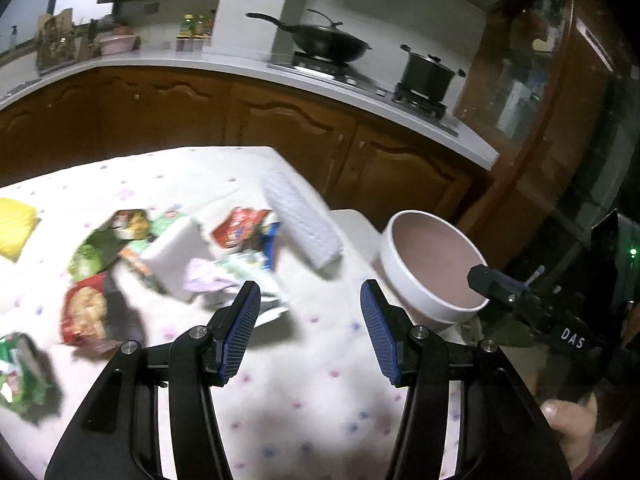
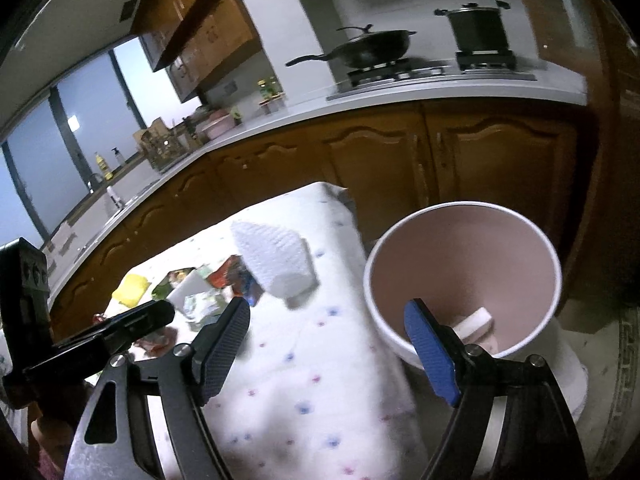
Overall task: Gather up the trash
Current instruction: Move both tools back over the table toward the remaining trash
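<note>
A white trash bin (image 1: 404, 280) with a pinkish inside stands beside the table's right edge; it also shows in the right wrist view (image 2: 540, 352), with a white block (image 2: 476, 320) lying inside. Snack wrappers (image 1: 96, 248) and a white foam block (image 1: 176, 252) lie scattered on the table's left half. A white bubble-wrap piece (image 1: 304, 224) lies near the bin; it also shows in the right wrist view (image 2: 276, 260). My left gripper (image 1: 310, 292) is open and empty above the tablecloth. My right gripper (image 2: 328, 312) is open and empty, over the table edge and the bin's rim.
The table has a white dotted tablecloth (image 1: 304, 392). A yellow sponge-like thing (image 1: 12, 224) lies at the far left. Behind are brown cabinets (image 1: 248, 120), a white counter, a wok (image 1: 328, 44) and a pot (image 1: 428, 72) on the stove.
</note>
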